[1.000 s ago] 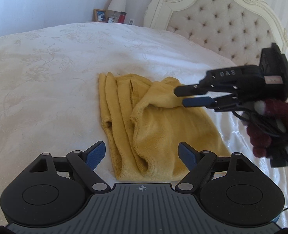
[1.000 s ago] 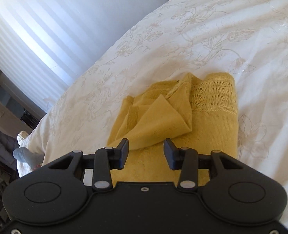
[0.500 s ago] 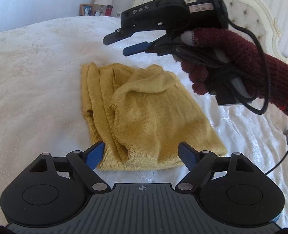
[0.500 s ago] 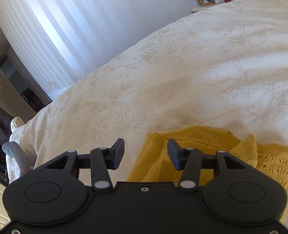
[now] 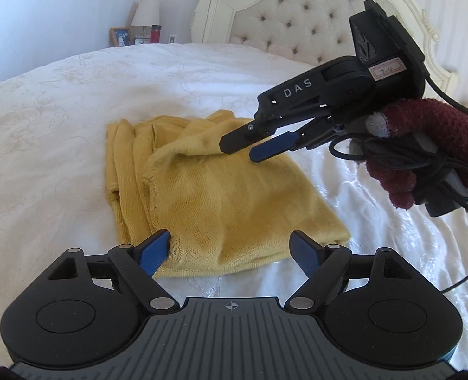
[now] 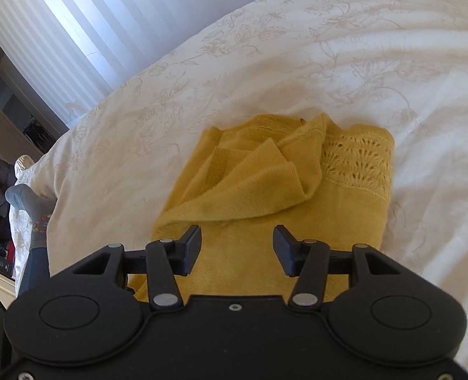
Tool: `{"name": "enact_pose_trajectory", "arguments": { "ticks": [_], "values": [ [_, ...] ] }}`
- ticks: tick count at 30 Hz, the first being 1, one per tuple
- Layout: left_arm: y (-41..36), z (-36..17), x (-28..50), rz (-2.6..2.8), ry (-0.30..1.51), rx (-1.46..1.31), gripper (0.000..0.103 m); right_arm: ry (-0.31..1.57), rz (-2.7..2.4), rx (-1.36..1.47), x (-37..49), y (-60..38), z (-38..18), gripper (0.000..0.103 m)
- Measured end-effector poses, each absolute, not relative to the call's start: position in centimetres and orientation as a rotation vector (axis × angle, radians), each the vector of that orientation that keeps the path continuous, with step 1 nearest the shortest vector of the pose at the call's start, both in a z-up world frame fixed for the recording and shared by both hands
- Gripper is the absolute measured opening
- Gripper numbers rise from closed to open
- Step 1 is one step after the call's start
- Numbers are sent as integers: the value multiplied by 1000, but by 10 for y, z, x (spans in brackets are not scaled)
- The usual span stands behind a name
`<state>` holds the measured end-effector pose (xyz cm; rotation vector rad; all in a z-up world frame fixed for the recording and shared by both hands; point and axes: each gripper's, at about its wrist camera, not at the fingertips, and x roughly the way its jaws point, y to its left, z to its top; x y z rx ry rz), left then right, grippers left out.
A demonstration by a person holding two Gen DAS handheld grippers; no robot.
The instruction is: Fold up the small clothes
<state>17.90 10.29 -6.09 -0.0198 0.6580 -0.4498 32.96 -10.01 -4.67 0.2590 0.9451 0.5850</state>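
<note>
1. Right now the yellow knit garment [image 5: 208, 190] lies folded in a loose bundle on the white bed [image 5: 43, 145], bunched folds along its left side and a flatter panel to the right.
2. Left claw [image 5: 230, 248] sits at the garment's near edge, spread wide and released, nothing between the blue pads [image 5: 153, 250]; the left pad is just at the near-left corner of the cloth.
3. Right claw [image 5: 243, 148], in a hand wearing a dark red knitted glove [image 5: 430, 145], hovers over the far right part of the garment, tips pointing left, a gap between them, gripping nothing.
4. From the right wrist view, the right claw [image 6: 237, 247] is released above the plain knit, with a folded flap [image 6: 253, 186] just beyond the tips and a lacy openwork band [image 6: 357, 164] to the far right.
5. Whether the right tips touch the cloth, I cannot tell.
6. Far behind stands a tufted cream headboard [image 5: 300, 22], and a lamp [image 5: 145, 11], a picture frame [image 5: 119, 36] and a red bottle [image 5: 155, 33] sit far left of it.
7. At the bed's left edge in the right wrist view, a foot in a grey sock [image 6: 28, 201] shows.
</note>
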Motion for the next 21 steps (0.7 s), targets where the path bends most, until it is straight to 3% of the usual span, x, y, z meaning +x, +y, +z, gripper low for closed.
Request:
{"name": "enact_pose_trajectory", "arguments": {
  "ticks": [11,21],
  "values": [
    [122,-69,198,-416,739,-151,81,835,593,303,397,-58,-34,59],
    [125,-69,201,-426,755,-188,81,757,552,167,363,-55,-13,59]
  ]
}}
